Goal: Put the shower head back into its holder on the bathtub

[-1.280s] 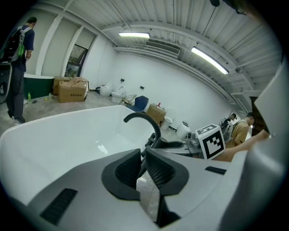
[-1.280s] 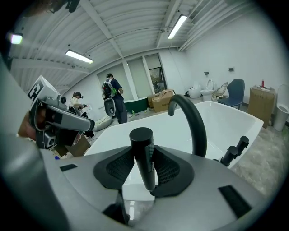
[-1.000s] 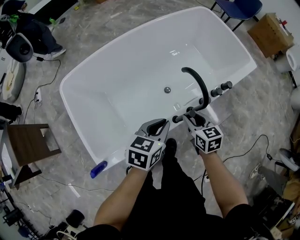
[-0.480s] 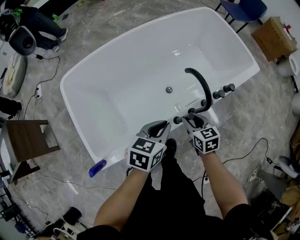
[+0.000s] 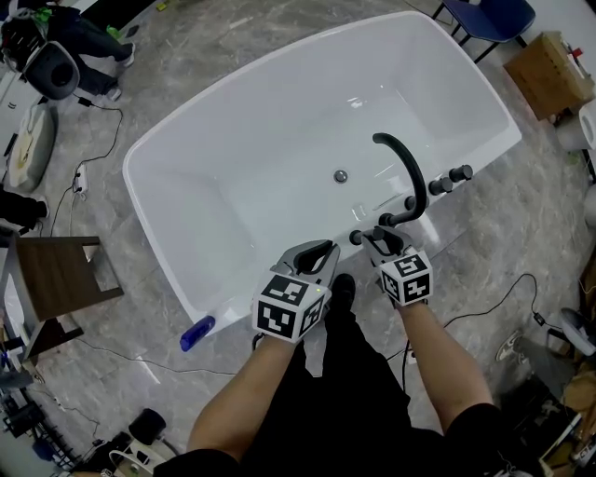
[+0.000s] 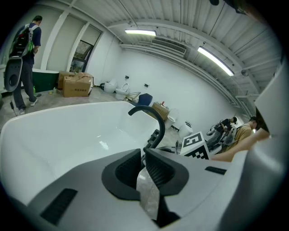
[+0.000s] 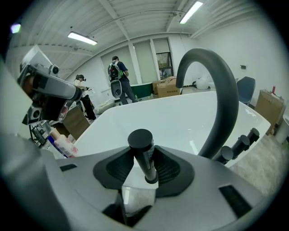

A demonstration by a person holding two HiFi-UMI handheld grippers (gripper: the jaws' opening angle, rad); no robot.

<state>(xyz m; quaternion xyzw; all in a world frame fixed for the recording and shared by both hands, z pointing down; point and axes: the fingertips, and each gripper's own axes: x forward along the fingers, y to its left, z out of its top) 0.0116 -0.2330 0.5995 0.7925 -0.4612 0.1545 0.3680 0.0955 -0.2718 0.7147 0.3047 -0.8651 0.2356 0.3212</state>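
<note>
The black shower head (image 7: 142, 152) stands upright between the pads of my right gripper (image 7: 144, 164), which is shut on its cylindrical handle. In the head view this gripper (image 5: 380, 238) hovers at the near rim of the white bathtub (image 5: 279, 140), just in front of the arched black faucet (image 5: 406, 172) and left of the black knobs (image 5: 449, 179). The holder itself is hidden under the gripper. My left gripper (image 5: 315, 253) hangs beside the right one, over the same rim. Its jaws (image 6: 142, 158) are shut with nothing between them.
A blue bottle (image 5: 196, 333) lies on the tub's near left corner. A wooden stool (image 5: 60, 279) stands left of the tub, with cables on the floor around it. A cardboard box (image 5: 549, 61) and a blue chair (image 5: 489, 19) are beyond it. People (image 7: 118, 74) stand far off.
My right gripper has sunk slightly toward the tub rim with the shower head still in it. The left gripper has stayed in place.
</note>
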